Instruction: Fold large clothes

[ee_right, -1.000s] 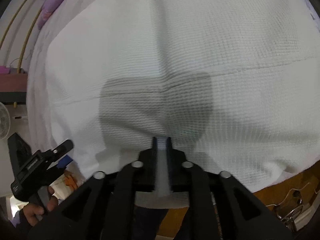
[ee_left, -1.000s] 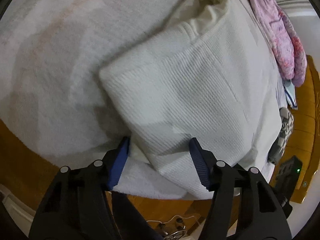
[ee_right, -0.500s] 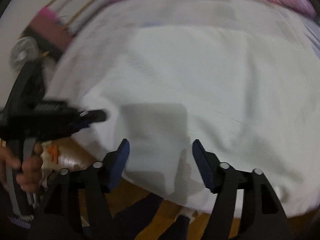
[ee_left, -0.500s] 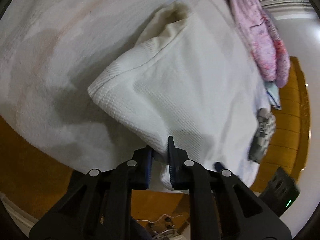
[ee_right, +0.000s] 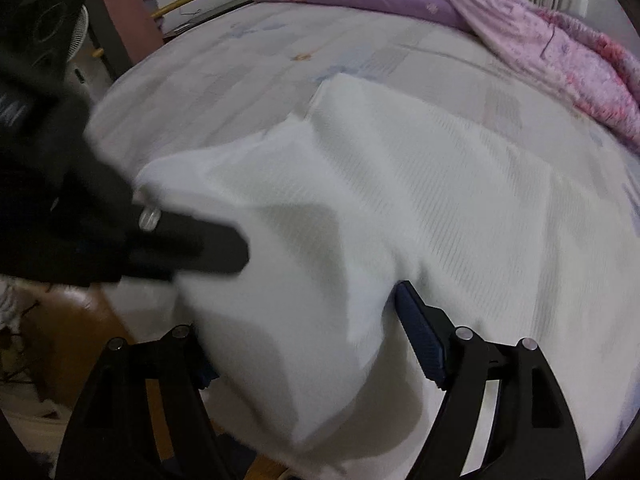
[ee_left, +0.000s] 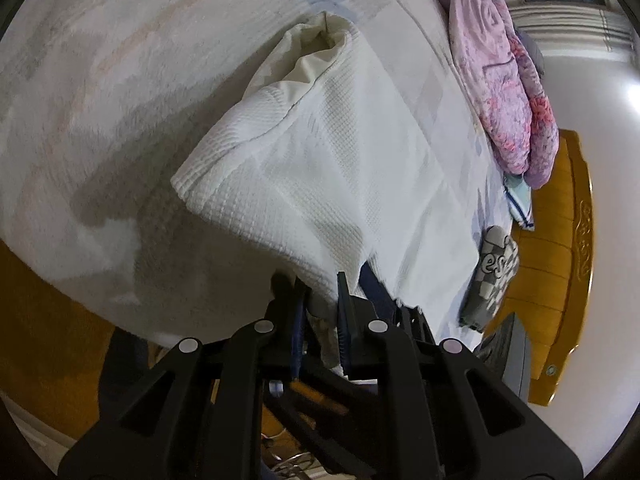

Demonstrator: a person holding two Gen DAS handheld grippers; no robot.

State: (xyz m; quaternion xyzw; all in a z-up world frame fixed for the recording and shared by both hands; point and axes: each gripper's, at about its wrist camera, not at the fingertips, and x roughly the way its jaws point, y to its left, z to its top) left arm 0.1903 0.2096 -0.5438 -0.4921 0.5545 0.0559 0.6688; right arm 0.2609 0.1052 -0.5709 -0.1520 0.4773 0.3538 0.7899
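Jaws of left gripper point(ee_left: 320, 300) clamp white garment point(ee_left: 320, 160); right gripper point(ee_right: 308, 344) is opening, cloth between.

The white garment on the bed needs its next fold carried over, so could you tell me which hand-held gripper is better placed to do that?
Left. The left hand-held gripper is shut on the white garment, lifting its edge. The right hand-held gripper is opening, gripping nothing.

both wrist views look steeply down, close, sharing perhaps the bed point(ee_left: 120, 80).
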